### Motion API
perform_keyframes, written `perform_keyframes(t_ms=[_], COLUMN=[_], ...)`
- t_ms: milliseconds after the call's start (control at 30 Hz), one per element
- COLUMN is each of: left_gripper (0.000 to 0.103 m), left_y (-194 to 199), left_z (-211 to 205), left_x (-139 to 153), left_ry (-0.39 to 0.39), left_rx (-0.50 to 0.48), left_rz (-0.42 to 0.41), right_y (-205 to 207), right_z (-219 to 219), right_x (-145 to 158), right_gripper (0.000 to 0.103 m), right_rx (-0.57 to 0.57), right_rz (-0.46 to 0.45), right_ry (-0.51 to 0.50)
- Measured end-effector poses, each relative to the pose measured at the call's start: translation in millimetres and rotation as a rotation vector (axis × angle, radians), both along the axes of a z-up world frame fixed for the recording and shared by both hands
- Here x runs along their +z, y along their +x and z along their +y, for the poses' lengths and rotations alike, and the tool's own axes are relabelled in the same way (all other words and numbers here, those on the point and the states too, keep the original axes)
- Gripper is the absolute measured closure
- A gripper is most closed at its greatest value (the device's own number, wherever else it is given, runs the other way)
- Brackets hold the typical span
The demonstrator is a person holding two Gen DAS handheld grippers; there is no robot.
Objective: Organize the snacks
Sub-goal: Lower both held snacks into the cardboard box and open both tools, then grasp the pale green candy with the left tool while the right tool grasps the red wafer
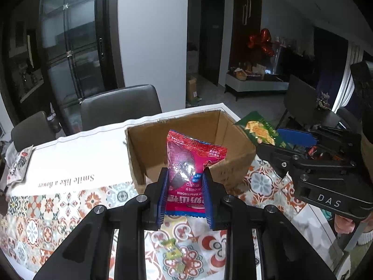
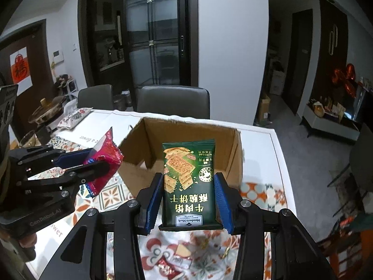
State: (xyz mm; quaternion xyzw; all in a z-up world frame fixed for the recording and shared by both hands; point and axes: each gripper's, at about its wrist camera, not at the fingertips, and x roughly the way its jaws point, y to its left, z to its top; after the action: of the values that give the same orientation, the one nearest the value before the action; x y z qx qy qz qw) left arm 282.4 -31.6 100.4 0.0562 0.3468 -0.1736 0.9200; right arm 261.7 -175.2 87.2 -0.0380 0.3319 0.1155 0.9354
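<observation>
My left gripper (image 1: 185,175) is shut on a red hawthorn snack packet (image 1: 190,163) and holds it upright above the table, just before the open cardboard box (image 1: 149,144). My right gripper (image 2: 188,179) is shut on a green cracker packet (image 2: 190,182), held upright in front of the same box (image 2: 186,130). The box looks empty inside. In the right wrist view the left gripper (image 2: 102,161) with its red packet (image 2: 103,156) is at the left. In the left wrist view the right gripper's green packet (image 1: 261,130) shows at the right.
Small loose candies (image 1: 173,254) and snack wrappers (image 2: 177,261) lie on the patterned tablecloth (image 1: 35,221) below the grippers. A white snack bag (image 1: 18,165) lies at the far left of the table. Grey chairs (image 2: 172,100) stand behind the table.
</observation>
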Motion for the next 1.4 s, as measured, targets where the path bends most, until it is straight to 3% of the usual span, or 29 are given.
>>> perform_keyframes(t_ms=[267,733,833,867,900,967,1200,1400], left_gripper=[0.076,0.075,0.064,0.054,0.047,0.046,0.046,0.045], left_y=[48,106,111,110,109,103,58,10], left_z=[1,1,2,2,3,3,5,11], left_x=[2,-36,-41,-42,-43,-43,-38,-32], left_ry=[-0.039,-0.002,0.006,0.002,0.004,0.036,0.06,0.03], left_rx=[0.02,0.081,0.104,0.106,0.111,0.13,0.138,0.111], left_rz=[0.075,0.156,0.171,0.171,0.166,0.142,0.062,0.007], right_y=[48,103,107,107,107,103,72,29], right_z=[2,9,8,8,8,7,3,6], right_x=[7,-31,-37,-38,-39,-40,-36,-28], right_gripper=[0.058,0.058,0.058,0.053,0.041,0.033,0.033,0.033], right_rx=[0.048,0.037,0.026,0.016,0.001,-0.012,-0.017,0.013], right_rz=[0.067,0.119,0.114,0.11,0.103,0.086,0.033,-0.018], right_ry=[0.034,0.017,0.02,0.012,0.0,-0.011,-0.039,-0.014])
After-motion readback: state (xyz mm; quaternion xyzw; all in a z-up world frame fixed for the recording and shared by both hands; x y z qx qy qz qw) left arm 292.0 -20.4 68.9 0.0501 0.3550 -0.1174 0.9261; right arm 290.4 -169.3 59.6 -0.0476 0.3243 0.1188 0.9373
